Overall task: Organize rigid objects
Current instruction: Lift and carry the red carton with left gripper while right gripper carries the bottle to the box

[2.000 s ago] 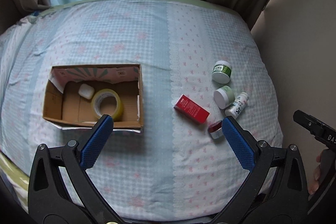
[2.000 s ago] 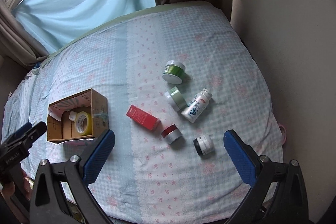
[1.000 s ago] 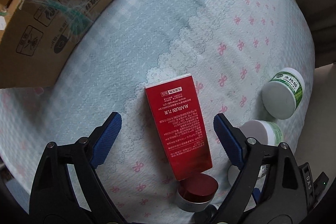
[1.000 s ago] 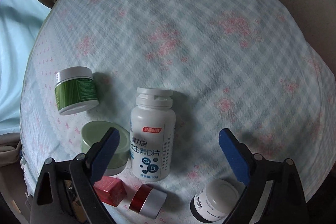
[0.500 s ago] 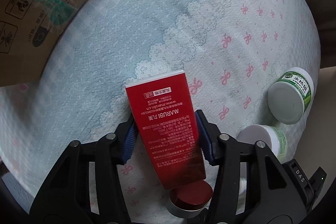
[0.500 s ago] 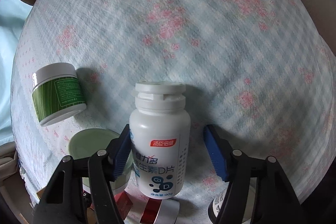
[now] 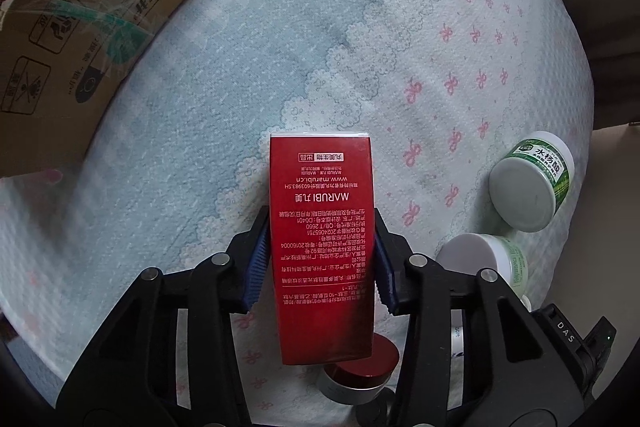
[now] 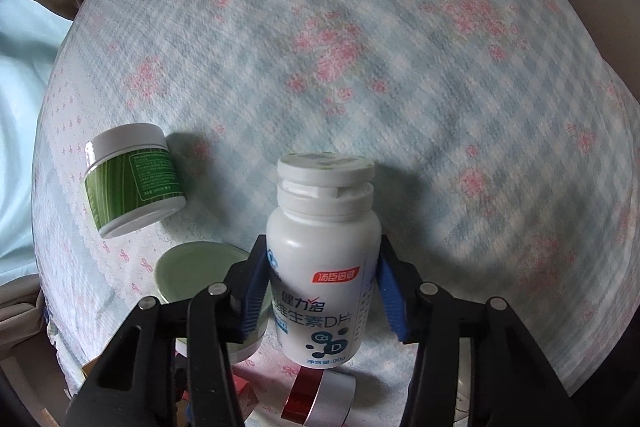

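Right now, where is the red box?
In the left wrist view the red box sits at centre, clamped between the left gripper pads. The cardboard box is up to its left, and a red-lidded jar lies just below it.

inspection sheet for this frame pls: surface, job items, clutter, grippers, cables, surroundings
Surface: bed sheet, blue check with pink bows.
Job's things: red carton; white supplement bottle; green-label jar on its side; pale green jar; red-capped jar; cardboard box at upper left of the left view.
Clutter: nothing seen.
Grippers: left gripper shut on the red carton; right gripper just closed onto the white supplement bottle, both pads pressing its sides.
Cables: nothing seen.
Surroundings: brown curtain, light blue curtain.
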Demonstrator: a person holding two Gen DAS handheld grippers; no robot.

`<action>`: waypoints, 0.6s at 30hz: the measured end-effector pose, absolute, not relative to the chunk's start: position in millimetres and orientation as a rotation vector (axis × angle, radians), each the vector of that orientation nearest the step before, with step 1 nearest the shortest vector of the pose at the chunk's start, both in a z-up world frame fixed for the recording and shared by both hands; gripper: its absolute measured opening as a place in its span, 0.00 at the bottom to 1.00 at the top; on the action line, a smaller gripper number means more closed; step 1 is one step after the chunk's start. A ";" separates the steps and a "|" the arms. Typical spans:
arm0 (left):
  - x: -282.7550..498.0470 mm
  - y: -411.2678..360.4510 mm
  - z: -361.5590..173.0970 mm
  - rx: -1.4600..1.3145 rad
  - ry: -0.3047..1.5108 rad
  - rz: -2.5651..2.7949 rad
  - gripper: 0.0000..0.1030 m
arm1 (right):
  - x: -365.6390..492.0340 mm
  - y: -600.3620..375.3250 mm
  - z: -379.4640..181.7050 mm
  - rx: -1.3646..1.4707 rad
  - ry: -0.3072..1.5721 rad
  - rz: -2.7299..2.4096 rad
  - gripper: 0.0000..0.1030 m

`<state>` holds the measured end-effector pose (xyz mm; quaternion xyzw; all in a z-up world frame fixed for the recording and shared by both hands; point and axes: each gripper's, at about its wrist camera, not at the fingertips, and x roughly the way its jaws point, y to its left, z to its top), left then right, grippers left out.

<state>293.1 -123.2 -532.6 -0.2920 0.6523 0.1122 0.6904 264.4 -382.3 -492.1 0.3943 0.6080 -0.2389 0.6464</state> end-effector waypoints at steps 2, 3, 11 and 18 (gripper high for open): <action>295.5 -124.3 -526.1 -0.634 1.446 0.227 0.40 | 260.7 -384.8 -487.4 0.895 1.370 -0.538 0.45; 298.5 -125.9 -520.3 -0.625 1.438 0.216 0.40 | 260.5 -385.1 -485.2 0.893 1.363 -0.535 0.45; 306.0 -125.7 -472.6 -0.553 1.340 0.123 0.40 | 254.9 -400.3 -445.0 0.823 1.305 -0.502 0.45; 280.2 -121.9 -425.1 -0.498 1.274 0.024 0.40 | 237.5 -404.4 -398.9 0.773 1.244 -0.461 0.45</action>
